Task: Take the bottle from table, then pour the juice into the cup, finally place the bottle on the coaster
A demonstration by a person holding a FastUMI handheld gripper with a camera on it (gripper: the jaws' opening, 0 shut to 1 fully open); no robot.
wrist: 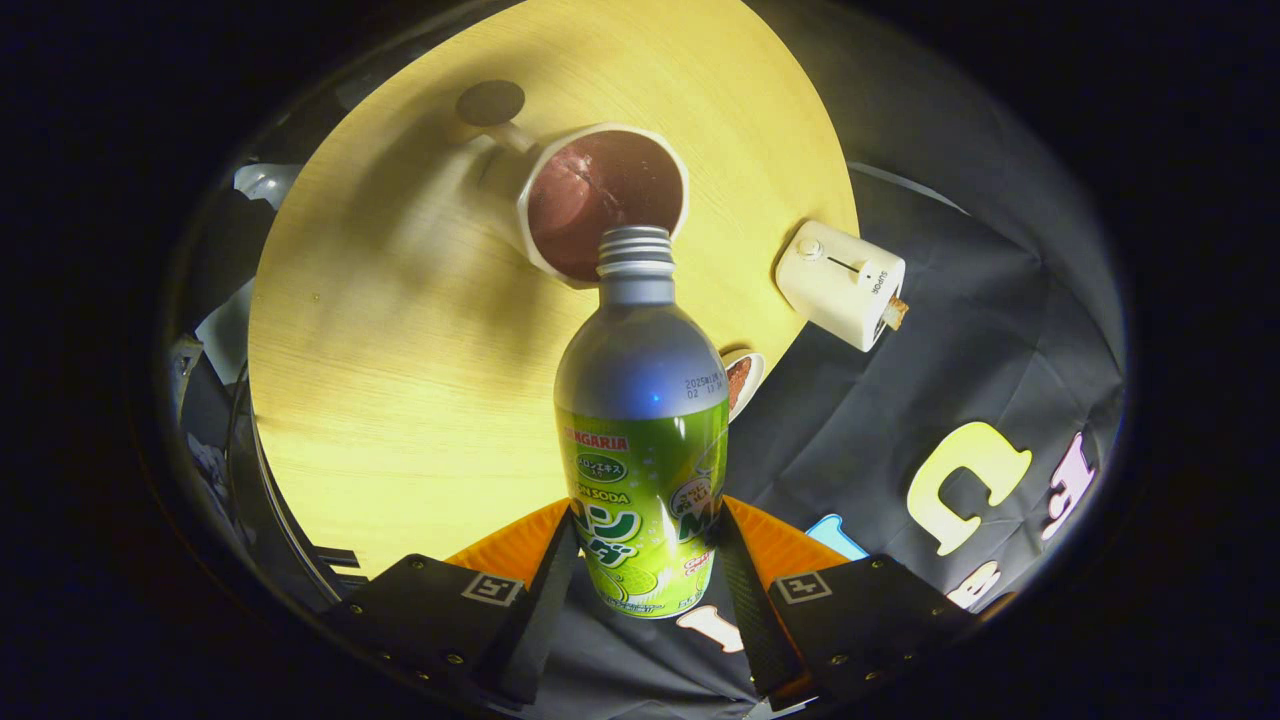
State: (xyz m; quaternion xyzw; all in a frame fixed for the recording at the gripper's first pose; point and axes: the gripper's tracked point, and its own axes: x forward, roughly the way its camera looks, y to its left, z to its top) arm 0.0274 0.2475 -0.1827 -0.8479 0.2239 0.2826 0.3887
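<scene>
My gripper [645, 590] is shut on a metal bottle [640, 400] with a green label, one finger pressing each side of its lower body. The bottle's threaded neck has no cap and points away from me, with its mouth over the near rim of a white cup [605, 195]. The cup stands on the round wooden table [400, 350], and its inside looks dark red. Beyond the cup, by its handle, lies a small dark round coaster [490, 102].
A white box-shaped appliance [840, 283] sits at the table's edge, to the right of the cup. A small dish [745, 378] with something brown in it peeks out from behind the bottle. Black cloth hangs past the table's edge.
</scene>
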